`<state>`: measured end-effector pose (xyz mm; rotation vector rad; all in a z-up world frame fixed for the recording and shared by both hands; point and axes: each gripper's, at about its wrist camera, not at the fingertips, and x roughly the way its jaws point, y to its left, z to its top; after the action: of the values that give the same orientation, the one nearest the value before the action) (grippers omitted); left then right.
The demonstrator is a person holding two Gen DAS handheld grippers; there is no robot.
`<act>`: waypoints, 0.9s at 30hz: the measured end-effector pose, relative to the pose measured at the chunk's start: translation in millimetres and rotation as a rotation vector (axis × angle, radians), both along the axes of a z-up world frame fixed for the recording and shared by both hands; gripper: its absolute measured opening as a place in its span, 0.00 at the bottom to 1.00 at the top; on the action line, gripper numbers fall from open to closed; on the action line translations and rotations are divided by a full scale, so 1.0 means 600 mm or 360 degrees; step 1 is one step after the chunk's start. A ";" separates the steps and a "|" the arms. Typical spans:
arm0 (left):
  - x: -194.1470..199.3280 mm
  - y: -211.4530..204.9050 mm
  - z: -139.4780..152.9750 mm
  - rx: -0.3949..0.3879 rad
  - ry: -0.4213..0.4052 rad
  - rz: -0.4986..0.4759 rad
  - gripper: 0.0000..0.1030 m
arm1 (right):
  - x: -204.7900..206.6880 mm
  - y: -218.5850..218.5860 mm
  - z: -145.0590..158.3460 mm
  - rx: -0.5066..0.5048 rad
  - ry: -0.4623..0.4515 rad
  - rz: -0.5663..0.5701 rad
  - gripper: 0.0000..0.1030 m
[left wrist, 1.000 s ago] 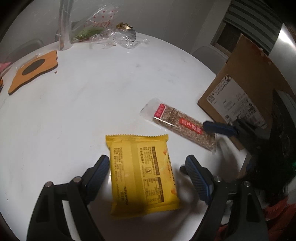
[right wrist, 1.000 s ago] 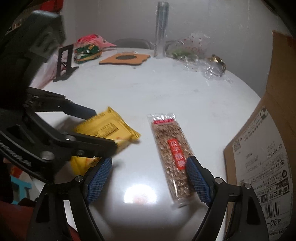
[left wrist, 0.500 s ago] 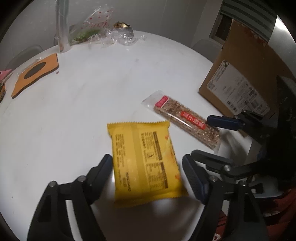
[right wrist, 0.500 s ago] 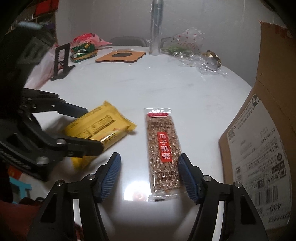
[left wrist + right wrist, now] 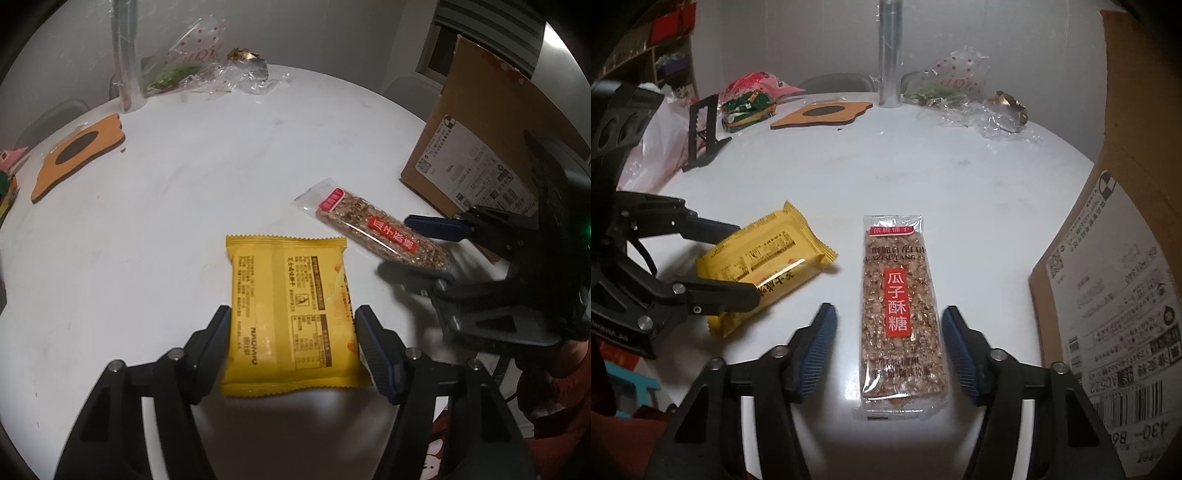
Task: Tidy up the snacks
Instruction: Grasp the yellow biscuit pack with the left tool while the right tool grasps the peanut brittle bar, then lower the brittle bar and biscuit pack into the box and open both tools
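Both grippers have just been closing. Left gripper [image 5: 291, 332] pads touch the yellow snack packet [image 5: 291, 314], beside the cardboard box [image 5: 480, 147]; right gripper [image 5: 886, 347] straddles the seed brittle bar [image 5: 899, 314], gaps remaining. Pickup likely imminent.

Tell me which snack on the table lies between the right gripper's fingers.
The seed brittle bar in clear wrap with a red label; the yellow packet lies between the left gripper's fingers instead.

I read "瓜子酥糖" on the red label of the clear seed bar [image 5: 901, 314], "NAOMIU" on the yellow packet [image 5: 291, 314], and "430-" on the cardboard box's label [image 5: 1123, 332].
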<state>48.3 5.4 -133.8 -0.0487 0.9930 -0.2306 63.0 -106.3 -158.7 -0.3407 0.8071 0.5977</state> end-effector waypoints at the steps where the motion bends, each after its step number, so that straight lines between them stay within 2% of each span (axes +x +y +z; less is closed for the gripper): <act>1: 0.000 0.000 0.000 0.0000 -0.0003 -0.0002 0.62 | 0.001 0.000 0.000 0.0001 -0.0003 -0.0002 0.42; 3: -0.001 -0.001 0.000 -0.0003 -0.0006 -0.0001 0.62 | 0.003 0.000 0.001 0.0007 -0.0003 -0.0007 0.37; 8: -0.002 0.001 0.001 -0.0006 -0.0013 0.0011 0.62 | 0.005 -0.001 0.001 0.0015 -0.0007 -0.0024 0.36; 16: -0.016 0.028 0.031 -0.0034 -0.0105 0.0072 0.62 | -0.015 0.005 0.028 0.0062 -0.0057 -0.0023 0.36; 22: -0.035 0.052 0.089 -0.0007 -0.0250 0.0094 0.62 | -0.047 0.018 0.084 0.0162 -0.0129 0.0062 0.36; 27: -0.049 0.066 0.173 0.0026 -0.0434 0.0091 0.62 | -0.083 0.020 0.166 0.0247 -0.0284 0.0126 0.36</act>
<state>18.8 44.7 -30.0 -0.0296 0.7209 -0.1712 13.0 -94.1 -59.1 -0.2801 0.5742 0.6896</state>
